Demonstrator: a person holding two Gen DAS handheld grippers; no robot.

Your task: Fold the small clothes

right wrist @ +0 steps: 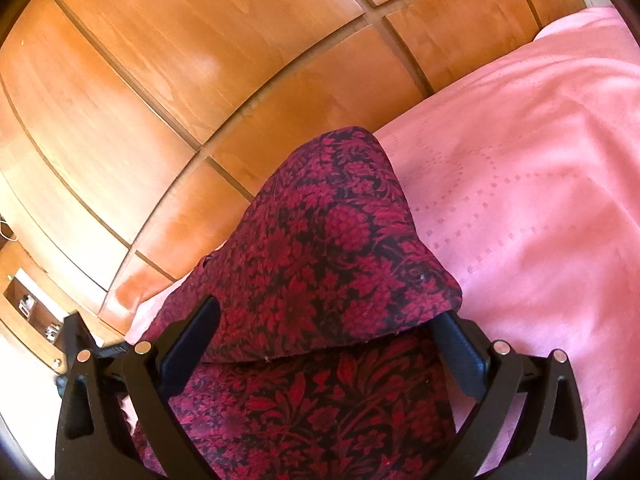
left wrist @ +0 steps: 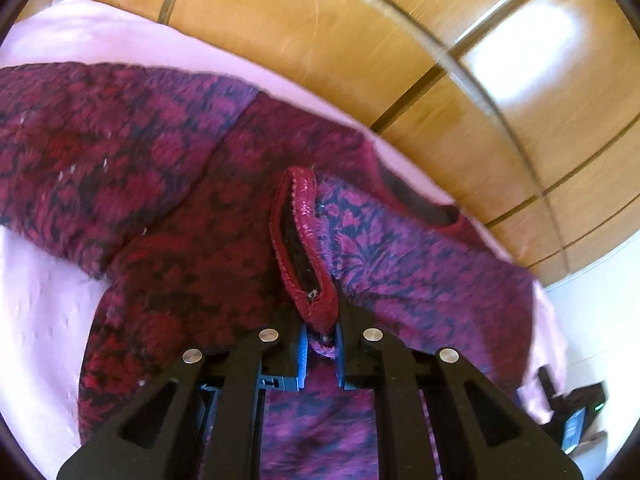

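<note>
The garment lies spread on the bed cover, near the edge that runs along the wooden panelled wall. In the right wrist view, a folded portion rests on the lower layer; bare cover extends to its right.

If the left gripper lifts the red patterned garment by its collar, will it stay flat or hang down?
Probably hang: the garment already drapes in soft folds on the pink sheet. The left gripper, shut on the thick collar, likely will not slip.
</note>
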